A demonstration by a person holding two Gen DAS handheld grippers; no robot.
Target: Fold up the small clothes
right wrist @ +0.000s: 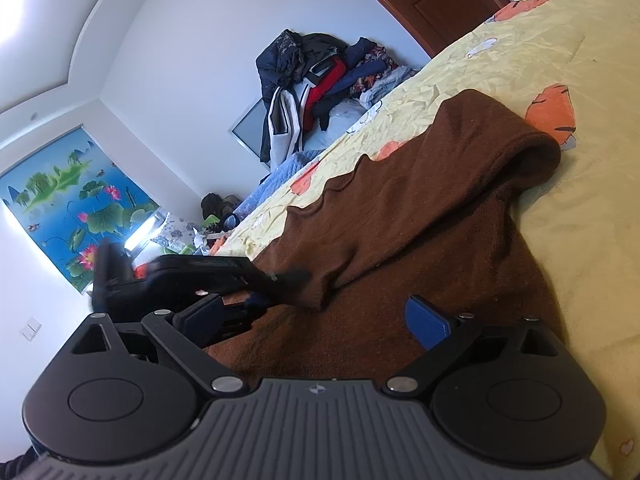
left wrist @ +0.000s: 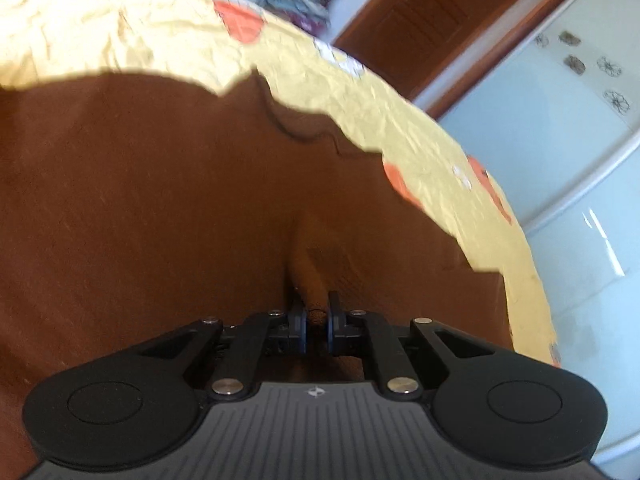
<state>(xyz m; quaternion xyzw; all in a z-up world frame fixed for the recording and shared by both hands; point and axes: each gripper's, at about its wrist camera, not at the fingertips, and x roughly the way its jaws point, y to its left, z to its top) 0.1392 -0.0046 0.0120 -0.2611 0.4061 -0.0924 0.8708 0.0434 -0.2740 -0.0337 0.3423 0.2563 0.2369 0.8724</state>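
The brown garment [left wrist: 160,200] is pinched in the left gripper [left wrist: 317,322], whose jaws are pressed together on a small ridge of cloth at its near edge. The right gripper [right wrist: 316,320] hovers low over the same garment with its jaws spread wide and nothing between them. In the right wrist view the left gripper [right wrist: 288,280] reaches in from the left to a folded flap. The garment lies spread on the yellow bedsheet [right wrist: 560,40], one part rolled over at the far right. A pile of clothes [right wrist: 320,80] sits far off by the wall. This looks like the start of a fold: next, the right jaws likely need their own hold before both lift together.
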